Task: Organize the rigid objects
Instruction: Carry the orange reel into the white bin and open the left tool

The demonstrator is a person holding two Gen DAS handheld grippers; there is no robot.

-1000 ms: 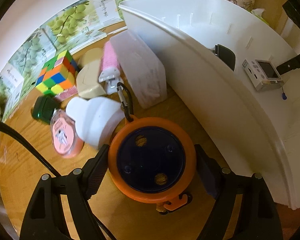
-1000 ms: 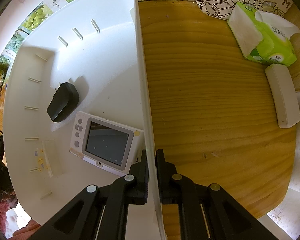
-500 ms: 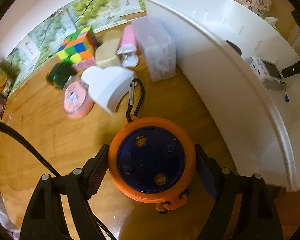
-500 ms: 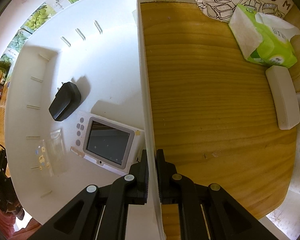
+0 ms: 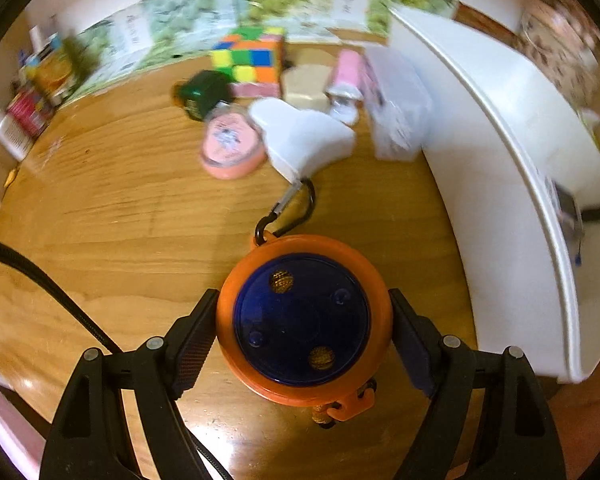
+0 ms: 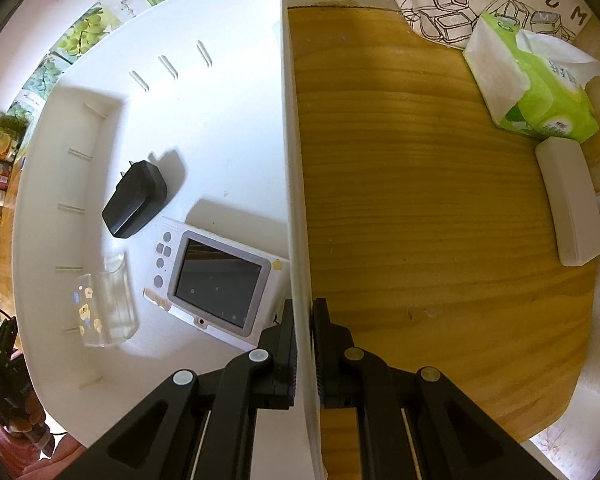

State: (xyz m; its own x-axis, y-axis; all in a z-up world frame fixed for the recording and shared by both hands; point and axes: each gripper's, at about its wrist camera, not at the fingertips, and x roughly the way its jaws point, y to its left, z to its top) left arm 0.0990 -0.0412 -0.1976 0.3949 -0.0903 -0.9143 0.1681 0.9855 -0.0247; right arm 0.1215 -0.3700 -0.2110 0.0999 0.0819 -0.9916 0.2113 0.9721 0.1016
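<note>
Orange-rimmed and blue-faced, the round case (image 5: 304, 320) sits clamped between the two pads of the left gripper (image 5: 304, 322), its black carabiner (image 5: 294, 212) hanging forward off the rim, above the wooden table (image 5: 120, 220) and just left of the white bin (image 5: 496, 200) – not yet over it. The step in hand looks like carrying this piece from the pile to the bin. Over there the right gripper (image 6: 304, 344) is pinched onto the bin's wall (image 6: 290, 160), apparently steadying it; inside lie a black charger (image 6: 134, 200), a small screen device (image 6: 216, 280) and a clear cup (image 6: 106, 304). Next the case must clear the rim and come down on bare floor, away from those three – the dangling clip could snag the edge. More waits behind: a puzzle cube (image 5: 248, 60), a pink tin (image 5: 232, 148), a white heart-shaped box (image 5: 304, 140)
</note>
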